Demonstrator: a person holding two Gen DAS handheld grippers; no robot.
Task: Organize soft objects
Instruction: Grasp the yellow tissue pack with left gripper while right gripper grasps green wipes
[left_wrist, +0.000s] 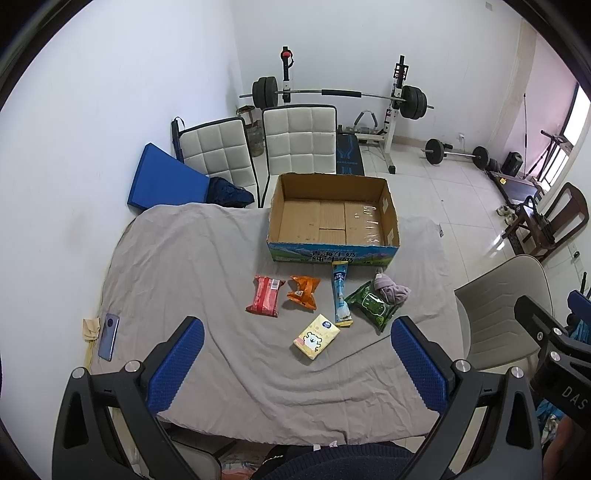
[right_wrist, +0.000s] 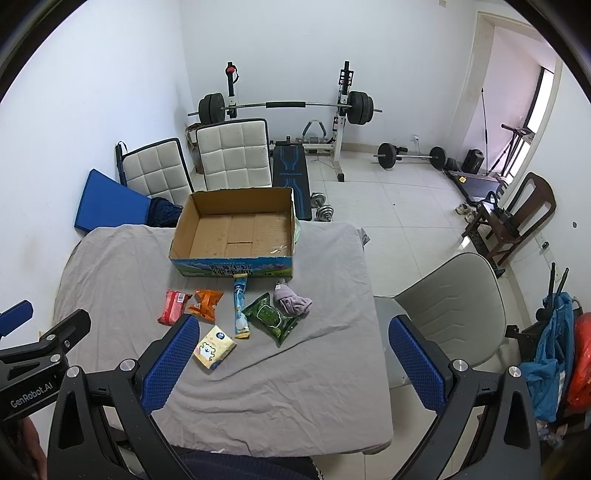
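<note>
An empty cardboard box stands at the far side of the grey-clothed table. In front of it lie a red packet, an orange packet, a long blue-white packet, a green wipes pack, a lilac cloth bundle and a yellow tissue pack. My left gripper is open and empty above the near table. My right gripper is open and empty too.
A phone lies at the table's left edge. Two white padded chairs stand behind the table, a beige chair at its right. A barbell rack and weights are at the back.
</note>
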